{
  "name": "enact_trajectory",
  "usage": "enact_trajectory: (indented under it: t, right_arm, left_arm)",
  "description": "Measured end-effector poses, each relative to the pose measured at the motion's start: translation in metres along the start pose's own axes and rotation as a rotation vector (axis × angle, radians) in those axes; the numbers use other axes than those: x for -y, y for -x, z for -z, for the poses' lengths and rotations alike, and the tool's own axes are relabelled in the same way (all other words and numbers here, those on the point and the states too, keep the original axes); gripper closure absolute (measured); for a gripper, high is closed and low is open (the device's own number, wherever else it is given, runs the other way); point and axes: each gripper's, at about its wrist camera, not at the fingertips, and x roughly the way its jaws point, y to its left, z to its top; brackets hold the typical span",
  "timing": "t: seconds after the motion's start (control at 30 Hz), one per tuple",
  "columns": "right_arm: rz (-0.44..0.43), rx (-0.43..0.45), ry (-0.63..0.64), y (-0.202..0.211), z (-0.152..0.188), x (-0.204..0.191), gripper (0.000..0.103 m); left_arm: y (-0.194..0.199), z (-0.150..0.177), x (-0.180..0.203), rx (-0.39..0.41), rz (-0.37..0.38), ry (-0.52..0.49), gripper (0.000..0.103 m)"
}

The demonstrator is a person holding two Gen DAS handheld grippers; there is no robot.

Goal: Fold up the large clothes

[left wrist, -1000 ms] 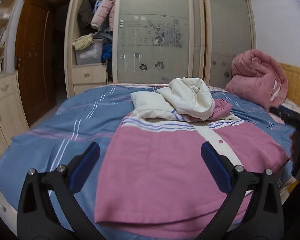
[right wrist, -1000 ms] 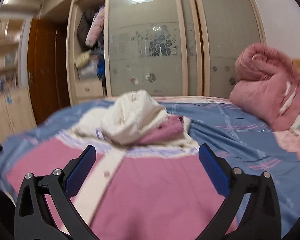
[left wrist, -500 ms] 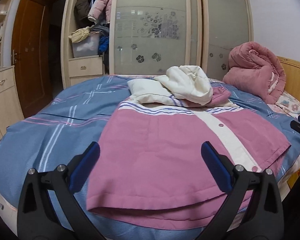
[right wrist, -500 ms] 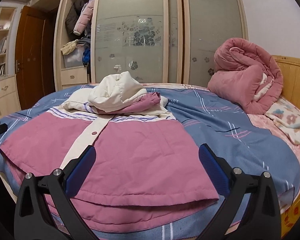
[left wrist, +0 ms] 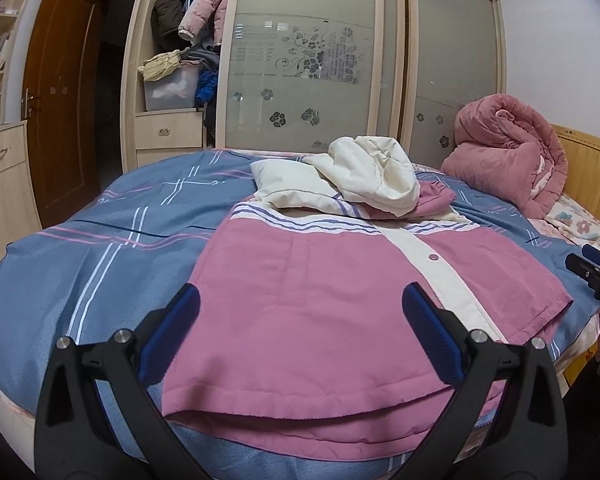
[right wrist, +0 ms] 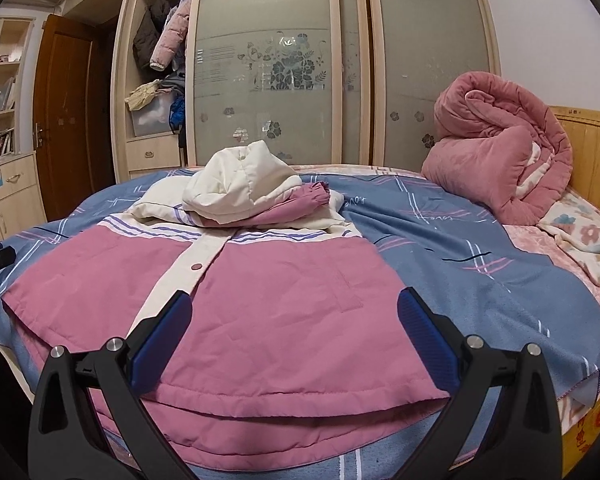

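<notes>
jacket: pink and cream jacket [left wrist: 340,300] lying front-up across the near edge of the bed [left wrist: 100,240], hem hanging a bit over that edge, white button strip up the middle

hood end: cream hood [right wrist: 240,188] and a pink sleeve [right wrist: 300,200] already bunched in on top, toward the middle of the bed

left gripper [left wrist: 300,332]: fingers spread wide, nothing in them, hovering over the hem on the left side

right gripper [right wrist: 294,330]: same deal, wide apart and empty, above the hem on the right side

progress: early-ish I'd say. Sleeves look tucked in, body not folded at all

left to do: grab the hem corners, fold the bottom up toward the hood, probably once more after

other stuff: rolled pink quilt [right wrist: 500,148] at the far right corner, out of the way
</notes>
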Motion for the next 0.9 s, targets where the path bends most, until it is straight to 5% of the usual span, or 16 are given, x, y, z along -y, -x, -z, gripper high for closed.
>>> enact_trajectory:
  t: [0.9]
  right_arm:
    - [-0.022,-0.003,-0.028,0.004,0.002,0.009,0.001]
  left_arm:
    - [-0.001,0.005,0.002,-0.016,-0.018,-0.033,0.002]
